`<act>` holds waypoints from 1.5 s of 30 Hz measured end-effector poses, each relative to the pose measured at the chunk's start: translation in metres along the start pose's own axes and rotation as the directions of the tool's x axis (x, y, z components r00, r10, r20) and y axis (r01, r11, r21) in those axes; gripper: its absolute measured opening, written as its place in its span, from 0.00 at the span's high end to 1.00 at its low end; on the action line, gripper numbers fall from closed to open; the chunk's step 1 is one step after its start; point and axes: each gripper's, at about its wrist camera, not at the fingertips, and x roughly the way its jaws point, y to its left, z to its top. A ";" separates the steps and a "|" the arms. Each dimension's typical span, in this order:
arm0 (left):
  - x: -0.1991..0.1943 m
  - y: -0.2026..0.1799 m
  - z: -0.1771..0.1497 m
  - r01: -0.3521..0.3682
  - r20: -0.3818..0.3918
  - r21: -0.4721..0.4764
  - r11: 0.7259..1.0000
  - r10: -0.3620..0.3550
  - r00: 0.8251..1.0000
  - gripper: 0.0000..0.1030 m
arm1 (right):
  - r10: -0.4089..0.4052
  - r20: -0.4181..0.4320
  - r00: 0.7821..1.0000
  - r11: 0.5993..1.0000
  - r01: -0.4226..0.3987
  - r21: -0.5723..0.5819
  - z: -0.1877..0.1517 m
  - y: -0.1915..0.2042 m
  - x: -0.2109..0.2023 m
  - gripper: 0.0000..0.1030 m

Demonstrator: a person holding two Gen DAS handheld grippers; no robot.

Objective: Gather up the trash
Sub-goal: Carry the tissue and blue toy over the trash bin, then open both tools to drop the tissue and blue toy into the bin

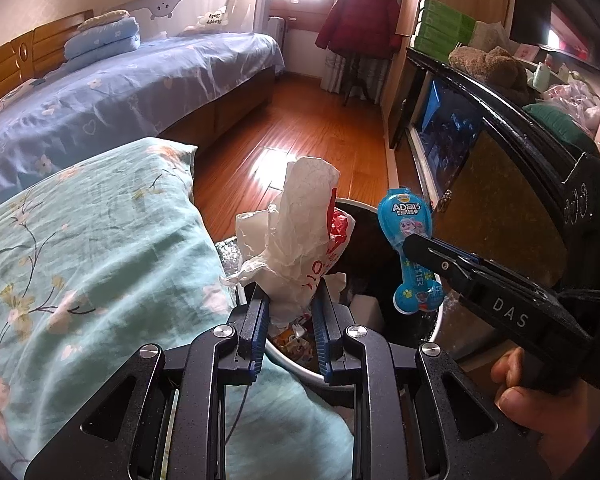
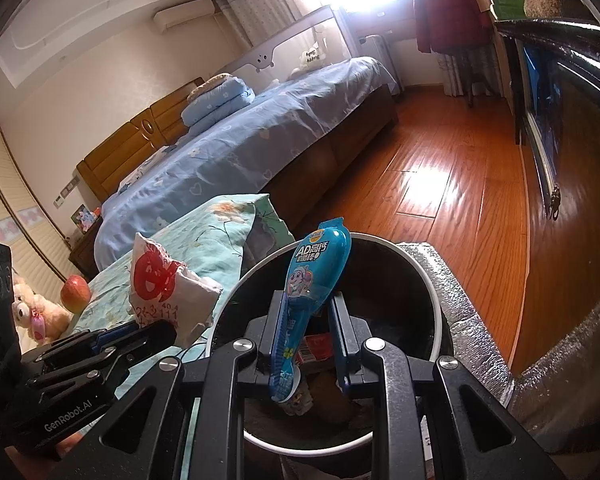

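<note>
My left gripper [image 1: 290, 312] is clenched on the crumpled white bag [image 1: 300, 236], and at its 2 o'clock my right gripper [image 2: 308, 334] grasps the blue bone-shaped wrapper [image 2: 316, 280]. Both hang over the round trash bin [image 2: 420, 268] beside the floral pillow [image 1: 80, 240]; farther off at 11 o'clock I see the blue bed [image 1: 140, 88].
</note>
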 end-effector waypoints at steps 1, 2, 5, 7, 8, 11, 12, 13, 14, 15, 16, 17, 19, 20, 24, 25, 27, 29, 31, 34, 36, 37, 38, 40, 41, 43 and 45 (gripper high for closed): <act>0.000 0.000 0.000 -0.001 0.000 0.001 1.000 0.001 1.000 0.81 | -0.001 -0.001 1.000 1.000 0.001 0.001 0.000 -0.001 0.001 0.80; 0.001 0.000 0.000 -0.001 0.000 0.002 1.000 0.001 1.000 0.81 | -0.002 -0.002 1.000 1.000 0.002 0.002 0.001 -0.002 0.002 0.80; 0.002 -0.001 0.001 -0.003 -0.003 0.001 1.000 0.003 1.000 0.81 | -0.004 -0.002 1.000 1.000 0.004 0.002 0.002 -0.004 0.004 0.80; 0.003 -0.001 0.001 -0.004 -0.004 0.000 1.000 0.004 1.000 0.82 | -0.005 -0.003 1.000 1.000 0.005 0.002 0.002 -0.005 0.005 0.80; 0.004 0.000 0.001 -0.004 -0.005 -0.001 1.000 0.004 1.000 0.81 | -0.005 -0.002 1.000 1.000 0.005 0.002 0.002 -0.005 0.005 0.80; 0.005 0.000 0.002 -0.005 -0.006 -0.002 1.000 0.005 1.000 0.81 | -0.007 -0.002 1.000 1.000 0.007 0.000 0.001 -0.004 0.005 0.80; 0.006 -0.001 0.002 -0.005 -0.007 -0.001 1.000 0.005 1.000 0.81 | -0.008 -0.002 1.000 1.000 0.008 -0.001 0.001 -0.005 0.006 0.80; 0.006 -0.001 0.002 -0.005 -0.007 -0.001 1.000 0.005 1.000 0.81 | -0.010 -0.004 1.000 1.000 0.010 -0.001 0.001 -0.005 0.007 0.80; 0.006 0.000 0.002 -0.005 -0.007 -0.001 1.000 0.005 1.000 0.81 | -0.011 -0.005 1.000 1.000 0.011 0.000 0.001 -0.006 0.008 0.80; 0.006 -0.001 0.002 -0.005 -0.007 -0.001 1.000 0.005 1.000 0.81 | -0.012 -0.006 1.000 1.000 0.012 0.000 0.001 -0.007 0.008 0.80; 0.006 0.000 0.002 -0.004 -0.008 -0.001 1.000 0.004 1.000 0.82 | -0.013 -0.007 1.000 1.000 0.013 0.001 0.002 -0.007 0.009 0.80; 0.007 0.000 0.003 -0.004 -0.009 0.000 1.000 0.004 1.000 0.81 | -0.014 -0.009 1.000 1.000 0.014 0.001 0.002 -0.008 0.010 0.80; 0.008 -0.001 0.003 -0.006 -0.010 0.004 1.000 0.006 1.000 0.81 | -0.015 -0.012 1.000 1.000 0.015 0.001 0.002 -0.009 0.011 0.79; 0.009 -0.001 0.004 -0.008 -0.010 0.007 1.000 0.008 1.000 0.81 | -0.016 -0.014 1.000 1.000 0.016 0.001 0.002 -0.008 0.012 0.80; 0.012 -0.002 0.006 -0.015 -0.013 0.015 1.000 0.015 1.000 0.81 | -0.020 -0.021 1.000 1.000 0.020 -0.002 0.003 -0.008 0.013 0.80; 0.013 -0.002 0.007 -0.016 -0.014 0.015 1.000 0.016 1.000 0.81 | -0.020 -0.023 1.000 1.000 0.020 -0.001 0.004 -0.008 0.014 0.80; 0.014 -0.002 0.008 -0.017 -0.016 0.017 1.000 0.017 1.000 0.81 | -0.021 -0.024 0.999 1.000 0.021 0.001 0.004 -0.008 0.014 0.79; 0.015 -0.003 0.008 -0.017 -0.018 0.021 1.000 0.017 1.000 0.81 | -0.022 -0.027 0.999 1.000 0.022 0.002 0.004 -0.009 0.015 0.79; 0.016 -0.005 0.009 -0.018 -0.020 0.026 0.999 0.019 1.000 0.81 | -0.023 -0.028 0.999 1.000 0.023 0.000 0.005 -0.009 0.015 0.79; 0.017 -0.006 0.010 -0.018 -0.023 0.030 0.999 0.019 1.000 0.81 | -0.026 -0.031 0.999 1.000 0.026 -0.006 0.006 -0.009 0.016 0.79; 0.019 -0.006 0.011 -0.012 -0.030 0.030 0.999 0.013 0.999 0.80 | -0.027 -0.033 0.999 1.000 0.027 -0.004 0.006 -0.009 0.016 0.79; 0.018 -0.006 0.011 -0.012 -0.030 0.028 1.000 0.013 0.999 0.80 | -0.028 -0.033 0.999 1.000 0.028 -0.001 0.006 -0.010 0.016 0.79; 0.018 -0.006 0.011 -0.015 -0.027 0.026 1.000 0.016 0.999 0.78 | -0.028 -0.032 0.999 1.000 0.028 0.001 0.006 -0.010 0.016 0.78; 0.016 -0.004 0.011 -0.017 -0.027 0.022 1.000 0.017 0.999 0.65 | -0.032 -0.027 0.999 0.999 0.032 0.005 0.006 -0.010 0.014 0.76; 0.014 -0.002 0.011 -0.016 -0.024 0.016 1.000 0.017 1.000 0.60 | -0.031 -0.025 0.999 0.999 0.031 0.008 0.006 -0.010 0.012 0.76; 0.008 0.001 0.009 -0.020 -0.007 0.008 1.000 0.020 1.000 0.50 | -0.026 -0.025 0.999 1.000 0.027 0.014 0.005 -0.010 0.011 0.75; 0.002 0.005 0.007 -0.024 0.000 -0.002 1.000 0.024 1.000 0.48 | -0.027 -0.023 0.999 0.999 0.027 0.018 0.004 -0.009 0.007 0.70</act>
